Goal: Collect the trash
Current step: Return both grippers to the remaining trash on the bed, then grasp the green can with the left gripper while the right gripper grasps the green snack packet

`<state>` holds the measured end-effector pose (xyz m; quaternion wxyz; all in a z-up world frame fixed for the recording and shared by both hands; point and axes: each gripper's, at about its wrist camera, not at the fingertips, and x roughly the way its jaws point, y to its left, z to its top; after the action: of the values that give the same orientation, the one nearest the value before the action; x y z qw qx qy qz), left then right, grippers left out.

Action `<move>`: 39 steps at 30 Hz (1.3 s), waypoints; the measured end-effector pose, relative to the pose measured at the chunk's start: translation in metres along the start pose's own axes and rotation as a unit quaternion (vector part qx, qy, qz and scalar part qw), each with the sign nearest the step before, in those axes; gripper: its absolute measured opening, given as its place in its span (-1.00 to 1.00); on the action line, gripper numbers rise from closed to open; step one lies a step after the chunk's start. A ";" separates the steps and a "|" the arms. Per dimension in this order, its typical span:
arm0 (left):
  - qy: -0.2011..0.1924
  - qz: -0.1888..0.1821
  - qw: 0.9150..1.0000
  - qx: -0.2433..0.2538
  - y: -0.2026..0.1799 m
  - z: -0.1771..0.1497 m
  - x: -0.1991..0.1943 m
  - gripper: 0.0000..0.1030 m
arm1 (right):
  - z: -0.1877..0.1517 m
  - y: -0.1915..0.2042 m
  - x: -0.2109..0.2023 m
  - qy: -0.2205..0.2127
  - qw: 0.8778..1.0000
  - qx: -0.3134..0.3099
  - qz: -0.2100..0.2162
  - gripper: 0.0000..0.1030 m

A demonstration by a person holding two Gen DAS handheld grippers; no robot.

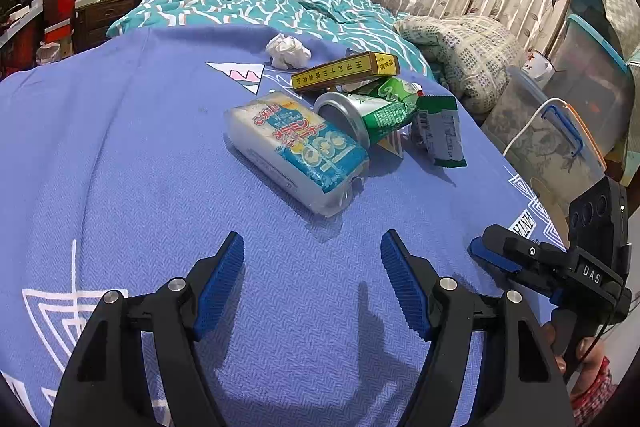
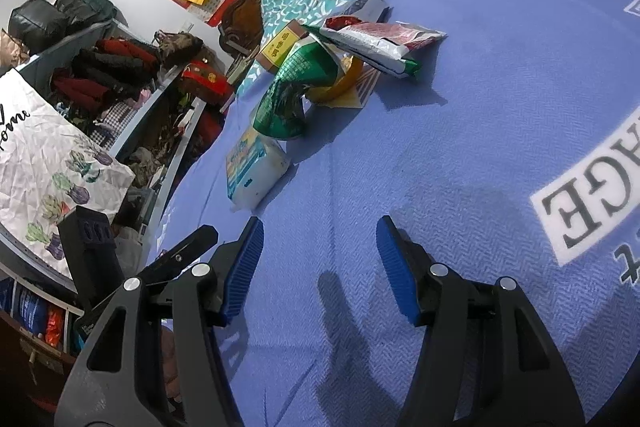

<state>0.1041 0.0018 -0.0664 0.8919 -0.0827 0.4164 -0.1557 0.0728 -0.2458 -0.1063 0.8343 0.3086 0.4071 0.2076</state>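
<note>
Both tools are spread and empty. The left gripper hangs just above the blue bedspread, aimed at the near end of the trash pile; the right gripper hangs low beside it on the right, its jaws equally wide.

Nearest the left gripper lies a tissue pack, long side slanting away. Touching its far right side is a crushed green can, with a green wrapper to the right, a yellow box behind, and a crumpled paper ball farthest off.

Nothing appears picked up yet: this looks like the approach to the first piece. The next move probably calls for straddling the pack across its narrow width before closing.
</note>
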 end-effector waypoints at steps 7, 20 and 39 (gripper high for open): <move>0.000 0.000 1.000 0.000 0.000 0.000 0.000 0.31 | 0.000 0.000 0.000 0.000 1.000 0.001 -0.001 0.15; 0.002 -0.005 1.000 0.002 -0.001 0.000 0.002 0.31 | 0.021 0.022 0.000 0.032 0.994 -0.087 -0.065 0.03; 0.048 0.119 0.962 0.240 -0.110 0.096 0.115 -0.10 | 0.117 0.025 0.061 0.032 0.935 -0.277 -0.217 -0.68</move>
<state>0.2243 -0.1393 -0.0574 0.8766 0.1914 0.4160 -0.1479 0.2004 -0.2316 -0.0669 0.8981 -0.0375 0.4167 0.1359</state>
